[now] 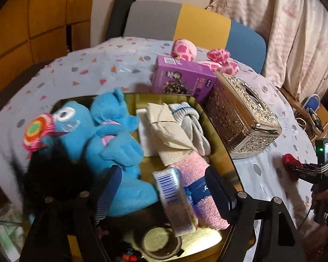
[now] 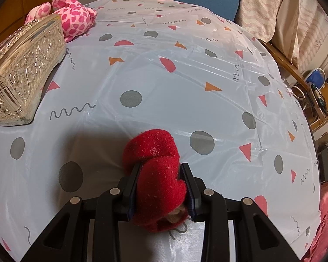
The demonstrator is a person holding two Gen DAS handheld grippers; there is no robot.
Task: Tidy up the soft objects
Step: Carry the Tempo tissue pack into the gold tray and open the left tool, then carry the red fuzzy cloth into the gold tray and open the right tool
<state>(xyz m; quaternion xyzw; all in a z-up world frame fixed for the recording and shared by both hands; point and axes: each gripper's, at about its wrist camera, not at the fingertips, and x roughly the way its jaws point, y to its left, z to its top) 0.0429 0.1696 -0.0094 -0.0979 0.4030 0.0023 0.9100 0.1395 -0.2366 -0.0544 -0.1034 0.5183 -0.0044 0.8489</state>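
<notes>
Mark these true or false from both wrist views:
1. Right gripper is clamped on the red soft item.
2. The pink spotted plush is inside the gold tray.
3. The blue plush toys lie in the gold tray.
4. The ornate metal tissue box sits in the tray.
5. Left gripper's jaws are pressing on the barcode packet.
1. True. The right gripper has both pads pressed into the red soft item.
2. False. The pink spotted plush lies on the tablecloth, behind the purple box.
3. True. The blue plush toys are in the gold tray.
4. False. The ornate tissue box stands on the tablecloth beside the tray.
5. False. The left gripper is open; the barcode packet sits loose between the fingers.
</notes>
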